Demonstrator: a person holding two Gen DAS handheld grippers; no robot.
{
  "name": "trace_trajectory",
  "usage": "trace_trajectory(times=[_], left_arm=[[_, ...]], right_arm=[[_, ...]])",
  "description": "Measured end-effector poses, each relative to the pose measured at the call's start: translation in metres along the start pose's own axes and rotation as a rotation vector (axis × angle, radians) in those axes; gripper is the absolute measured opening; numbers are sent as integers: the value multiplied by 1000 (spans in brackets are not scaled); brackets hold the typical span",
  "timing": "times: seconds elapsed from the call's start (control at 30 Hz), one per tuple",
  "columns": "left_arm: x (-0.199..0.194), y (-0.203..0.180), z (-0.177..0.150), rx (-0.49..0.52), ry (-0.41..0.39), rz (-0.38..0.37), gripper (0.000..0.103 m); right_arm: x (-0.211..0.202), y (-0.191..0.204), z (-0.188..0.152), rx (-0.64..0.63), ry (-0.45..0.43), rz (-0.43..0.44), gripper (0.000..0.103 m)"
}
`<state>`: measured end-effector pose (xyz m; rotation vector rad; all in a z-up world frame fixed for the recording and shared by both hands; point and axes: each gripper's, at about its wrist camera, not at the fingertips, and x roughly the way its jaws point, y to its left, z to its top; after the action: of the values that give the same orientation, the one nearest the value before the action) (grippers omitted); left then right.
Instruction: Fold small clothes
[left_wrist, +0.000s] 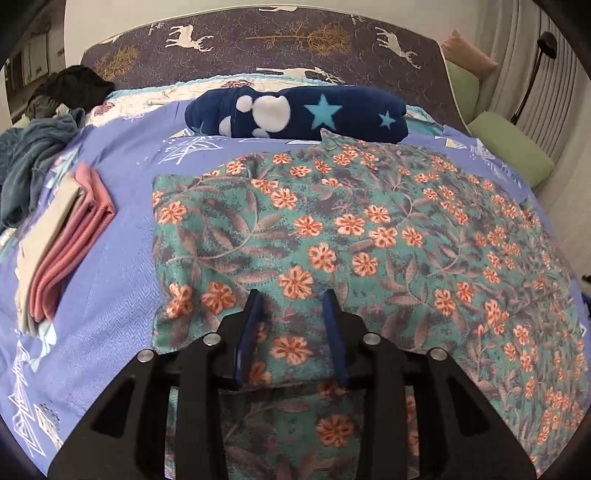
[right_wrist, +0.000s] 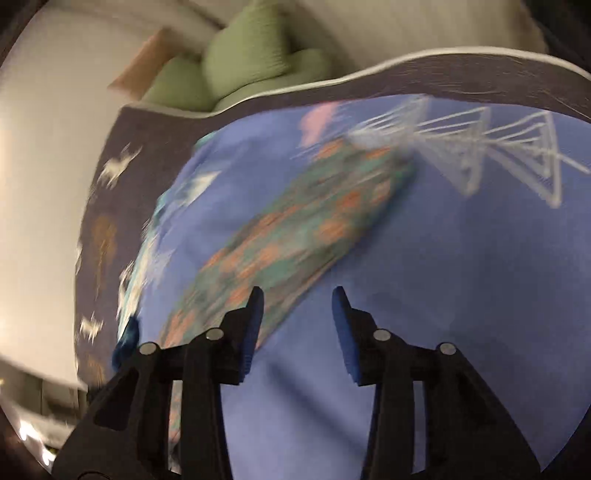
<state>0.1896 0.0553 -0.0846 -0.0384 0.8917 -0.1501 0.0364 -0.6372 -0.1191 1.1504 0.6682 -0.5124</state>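
Note:
A teal cloth with orange flowers (left_wrist: 369, 229) lies spread flat on the blue bed sheet (left_wrist: 122, 258), and it fills the middle and right of the left wrist view. My left gripper (left_wrist: 291, 295) hovers over its near part with the jaws apart; the cloth shows flat between the blue pads and they do not press on it. The right wrist view is blurred by motion. There my right gripper (right_wrist: 297, 293) stands open over the bare blue sheet (right_wrist: 443, 277) with nothing between its fingers. The floral cloth (right_wrist: 295, 221) stretches away ahead and to the left of it.
A folded pink and beige pile (left_wrist: 74, 236) lies at the left on the sheet. Behind it is a heap of dark loose clothes (left_wrist: 33, 162). A navy rolled blanket with stars (left_wrist: 295, 110) lies by the deer-print headboard (left_wrist: 258, 40). Green cushions (left_wrist: 513, 147) sit beyond the bed's right edge.

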Motion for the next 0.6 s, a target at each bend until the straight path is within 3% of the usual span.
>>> trace_trajectory(times=[0.13, 0.27, 0.33, 0.37, 0.43, 0.6], left_arm=[[1, -8, 1, 30, 3, 8, 47], [3, -14, 1, 56, 5, 42, 49], [3, -14, 1, 55, 4, 41, 49], [3, -13, 1, 53, 3, 38, 49], [3, -13, 0, 55, -1, 40, 49], [3, -16, -1, 66, -6, 55, 50]], right_arm=[[19, -17, 14, 85, -9, 63, 50], [30, -13, 27, 89, -68, 23, 48], [32, -14, 34, 103, -84, -13, 16], [34, -14, 34, 127, -76, 2, 9], [35, -7, 33, 141, -81, 40, 5], [16, 72, 8, -45, -52, 239, 5]])
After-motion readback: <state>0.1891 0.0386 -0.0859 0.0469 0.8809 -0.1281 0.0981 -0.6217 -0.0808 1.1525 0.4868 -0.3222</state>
